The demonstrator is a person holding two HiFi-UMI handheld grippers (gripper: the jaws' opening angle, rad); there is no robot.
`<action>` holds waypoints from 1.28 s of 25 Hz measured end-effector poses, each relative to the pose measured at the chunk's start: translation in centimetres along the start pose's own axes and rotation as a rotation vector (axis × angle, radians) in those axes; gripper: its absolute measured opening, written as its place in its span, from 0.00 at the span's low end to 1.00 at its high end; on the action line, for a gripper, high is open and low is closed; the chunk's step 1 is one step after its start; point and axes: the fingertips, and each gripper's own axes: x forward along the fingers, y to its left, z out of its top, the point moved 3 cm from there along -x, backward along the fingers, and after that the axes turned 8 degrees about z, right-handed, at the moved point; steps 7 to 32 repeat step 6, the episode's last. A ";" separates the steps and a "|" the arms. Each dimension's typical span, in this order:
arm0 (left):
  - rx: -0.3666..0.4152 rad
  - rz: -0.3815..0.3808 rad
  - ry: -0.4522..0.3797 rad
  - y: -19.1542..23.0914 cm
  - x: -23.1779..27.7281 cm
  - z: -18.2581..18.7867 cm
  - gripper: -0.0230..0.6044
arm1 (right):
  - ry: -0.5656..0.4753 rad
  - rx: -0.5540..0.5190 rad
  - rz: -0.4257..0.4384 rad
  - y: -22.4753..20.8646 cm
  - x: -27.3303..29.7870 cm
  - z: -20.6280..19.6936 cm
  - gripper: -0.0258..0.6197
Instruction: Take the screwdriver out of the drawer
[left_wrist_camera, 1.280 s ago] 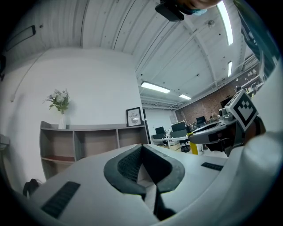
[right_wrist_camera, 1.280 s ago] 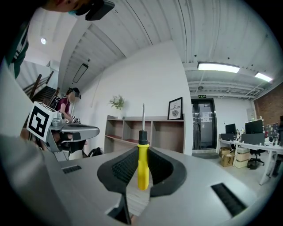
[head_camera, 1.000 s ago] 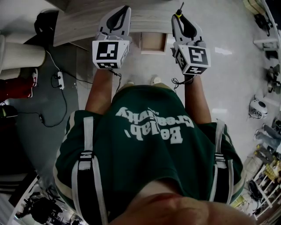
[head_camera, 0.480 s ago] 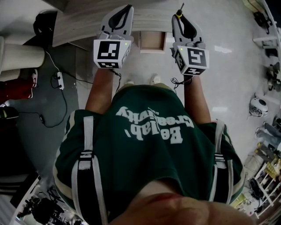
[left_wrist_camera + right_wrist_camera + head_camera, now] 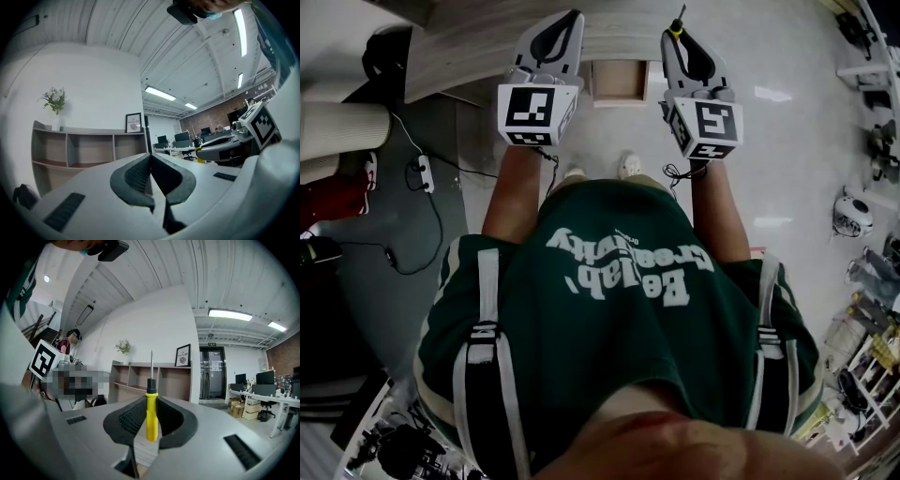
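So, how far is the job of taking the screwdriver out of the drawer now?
Looks done: the screwdriver is out of the drawer, clamped by its yellow handle in the right tongs. In hand: just holding it; the left tongs are shut and empty. Left: the drawer stands open, so perhaps closing it.

Left gripper (image 5: 150, 159), jaws together; shelf (image 5: 89, 151) beyond.
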 end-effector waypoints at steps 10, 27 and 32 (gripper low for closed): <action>-0.004 -0.002 0.003 -0.2 -0.1 0.0 0.07 | 0.009 -0.005 0.000 -0.1 -0.3 0.1 0.16; -0.004 -0.002 0.003 -0.2 -0.1 0.0 0.07 | 0.009 -0.005 0.000 -0.1 -0.3 0.1 0.16; -0.004 -0.002 0.003 -0.2 -0.1 0.0 0.07 | 0.009 -0.005 0.000 -0.1 -0.3 0.1 0.16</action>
